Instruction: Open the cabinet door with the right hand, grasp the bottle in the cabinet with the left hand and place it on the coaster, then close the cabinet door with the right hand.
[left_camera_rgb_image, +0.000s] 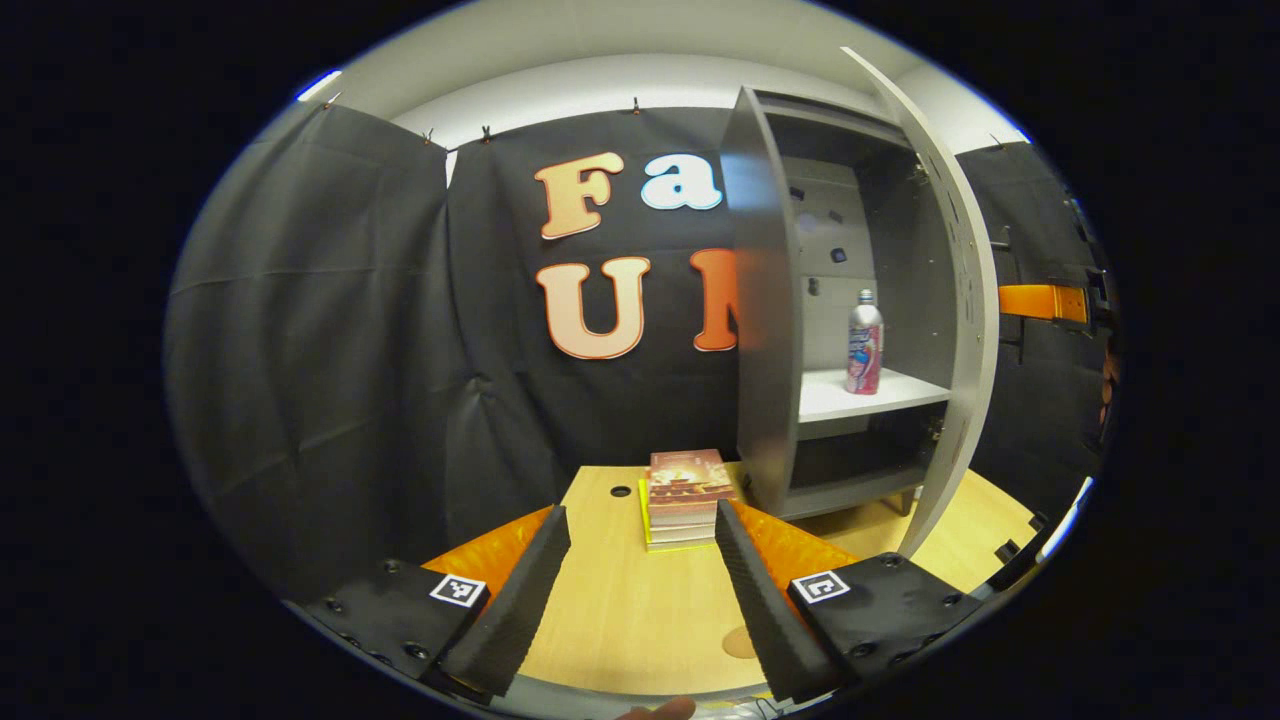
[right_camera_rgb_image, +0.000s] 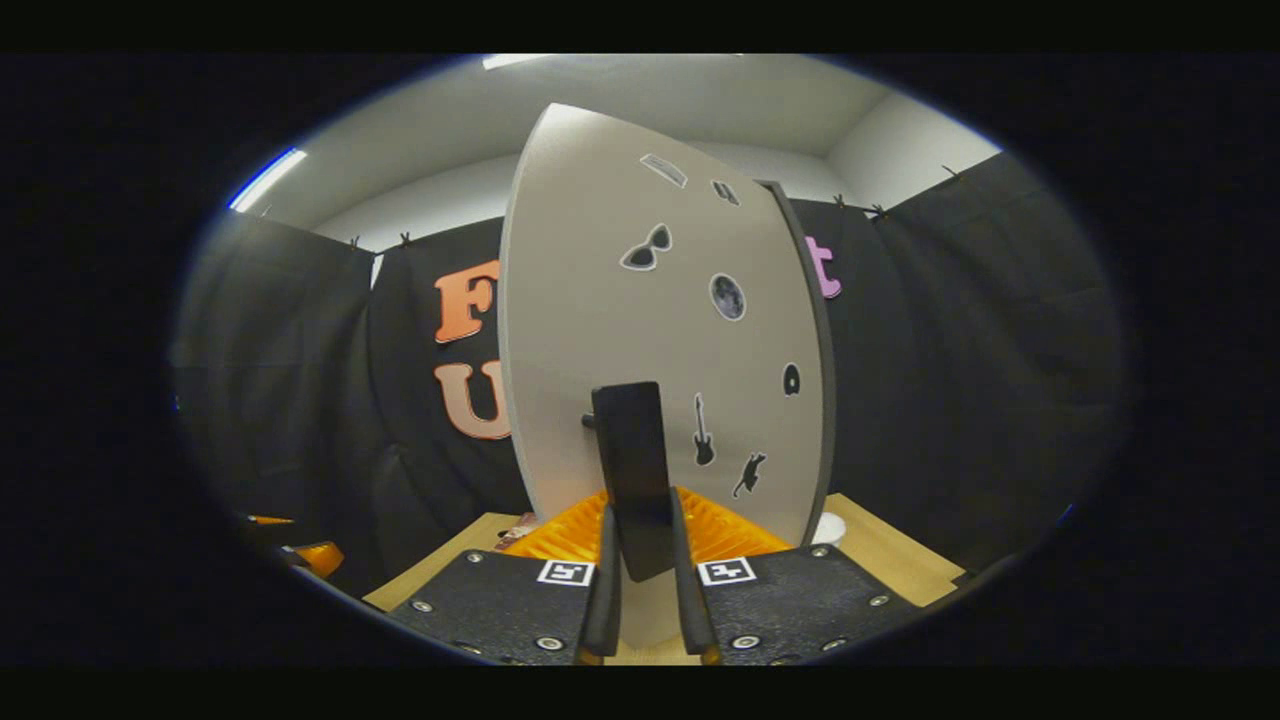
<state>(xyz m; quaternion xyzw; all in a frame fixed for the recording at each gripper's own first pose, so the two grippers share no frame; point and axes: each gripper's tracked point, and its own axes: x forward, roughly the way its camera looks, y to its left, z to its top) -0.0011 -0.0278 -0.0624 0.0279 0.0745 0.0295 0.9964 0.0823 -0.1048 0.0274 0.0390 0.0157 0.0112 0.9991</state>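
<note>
Grey and smooth, the cabinet door (right_camera_rgb_image: 660, 330) is standing swung out, and the right gripper (right_camera_rgb_image: 645, 560) is pinching its flat dark handle (right_camera_rgb_image: 632, 470) — both fingers are pressing on the handle's sides. Small stickers are dotting the door's front, like sunglasses and a guitar. So the opening step is looking nearly done, I think.

In the left gripper view the left gripper (left_camera_rgb_image: 640, 590) is waiting low over the pale wooden table (left_camera_rgb_image: 620, 610) with its ridged, foamy-looking fingers spread wide and nothing between them. The bottle (left_camera_rgb_image: 864, 343) is up at about two o'clock, standing straight on the white shelf (left_camera_rgb_image: 880, 392) inside the cabinet (left_camera_rgb_image: 840, 300). It is tall and shiny with a small cap — it may be slippery. A stack of books (left_camera_rgb_image: 685, 497) is lying at twelve o'clock, just past the fingertips.

A round tan patch at five o'clock on the table may be the coaster (left_camera_rgb_image: 740, 642); I cannot tell for sure.

Next, the left gripper is needing to go up, over the books, and close around the bottle's middle.
</note>
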